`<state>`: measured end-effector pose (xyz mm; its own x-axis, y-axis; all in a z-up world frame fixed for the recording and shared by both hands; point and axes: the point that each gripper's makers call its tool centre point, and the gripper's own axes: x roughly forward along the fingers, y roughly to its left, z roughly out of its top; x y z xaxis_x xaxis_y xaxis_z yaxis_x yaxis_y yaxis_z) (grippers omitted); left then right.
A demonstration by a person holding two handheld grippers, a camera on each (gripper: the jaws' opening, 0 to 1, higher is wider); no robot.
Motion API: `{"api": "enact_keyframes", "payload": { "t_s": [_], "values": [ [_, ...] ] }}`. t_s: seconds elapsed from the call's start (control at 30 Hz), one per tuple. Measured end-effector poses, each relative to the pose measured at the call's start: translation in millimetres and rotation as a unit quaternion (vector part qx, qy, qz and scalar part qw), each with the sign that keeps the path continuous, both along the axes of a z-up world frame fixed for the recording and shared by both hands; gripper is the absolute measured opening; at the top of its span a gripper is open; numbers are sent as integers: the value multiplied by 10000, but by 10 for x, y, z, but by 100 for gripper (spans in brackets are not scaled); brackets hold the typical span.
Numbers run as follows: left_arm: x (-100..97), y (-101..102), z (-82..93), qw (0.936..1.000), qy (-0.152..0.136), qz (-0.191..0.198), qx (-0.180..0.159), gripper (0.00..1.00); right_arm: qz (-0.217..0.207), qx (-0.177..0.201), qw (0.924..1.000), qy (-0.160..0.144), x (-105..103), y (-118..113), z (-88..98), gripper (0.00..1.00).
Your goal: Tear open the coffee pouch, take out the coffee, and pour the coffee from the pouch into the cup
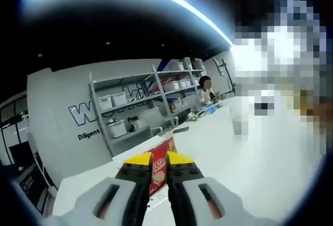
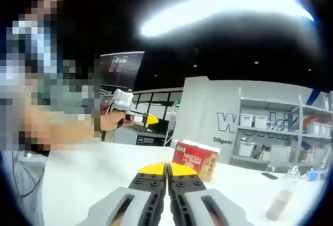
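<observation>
Left gripper view: your left claw [image 1: 159, 164] is pressed on a red coffee pouch [image 1: 160, 163], held upright above the white desk [image 1: 250, 158], shelving [image 1: 151, 106] beyond. Right gripper view: your right claw [image 2: 166, 171] is pressed together, apparently on nothing; a red coffee box [image 2: 196, 159] stands on the desk ahead, a bottle [image 2: 281, 200] nearer the right edge. The tearing step seems to be in hand. Next, bring the right claw to the pouch's top edge, pinch and pull; no cup is identifiable.

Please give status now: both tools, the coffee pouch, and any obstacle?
Left tool shut on coffee pouch. Right tool shut, empty. Red coffee box on white table ahead. Nothing in the way.
</observation>
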<state>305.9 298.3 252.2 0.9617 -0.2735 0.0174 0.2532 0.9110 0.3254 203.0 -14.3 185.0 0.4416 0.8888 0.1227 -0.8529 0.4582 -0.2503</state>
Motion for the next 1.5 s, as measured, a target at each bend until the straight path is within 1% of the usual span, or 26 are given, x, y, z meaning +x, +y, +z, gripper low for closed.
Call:
{"api": "enact_keyframes", "payload": {
  "t_s": [0.1,0.2,0.43,0.53,0.6,0.73,0.8,0.83,0.9,1.07,1.17,1.23,1.37,1.43,1.5],
  "values": [
    [29,45,120,10000,-46,-49,-47,14,-7,-43,10000,1,48,34,19,3],
    [59,96,233,9996,-89,-96,-234,14,-7,-66,10000,0,83,70,36,3],
    [89,225,374,9980,75,-178,-606,18,-57,-118,9999,-19,112,79,119,2],
    [55,239,353,9968,163,-189,-764,18,-89,-49,9999,-26,124,101,193,2],
    [49,218,316,9962,206,-263,-806,19,-135,-52,9999,-35,144,132,228,2],
    [24,157,263,9967,219,-417,-662,20,-255,-287,9990,-217,252,217,304,3],
    [33,187,268,9962,233,-397,-741,21,-277,-344,9987,-261,314,268,365,3],
    [23,204,274,9960,182,-420,-771,21,-262,-366,9986,-270,353,315,422,3],
    [9,251,224,9944,283,-462,-902,21,-250,-377,9986,-271,398,391,496,2],
    [-6,388,221,9945,255,-382,-946,21,-239,-429,9981,-367,506,562,652,2],
    [7,425,234,9944,216,-345,-971,21,-55,-374,9990,-246,543,664,747,2],
    [22,427,227,9944,231,-347,-971,21,15,-378,9992,-131,622,722,808,2],
    [39,425,218,9951,246,-339,-897,21,159,-357,9992,-2,748,796,932,2],
    [34,422,218,9951,249,-351,-892,21,212,-407,9989,44,838,831,980,2],
    [31,428,223,9951,240,-347,-894,21,303,-645,9974,47,915,888,957,2]
  ]
}}
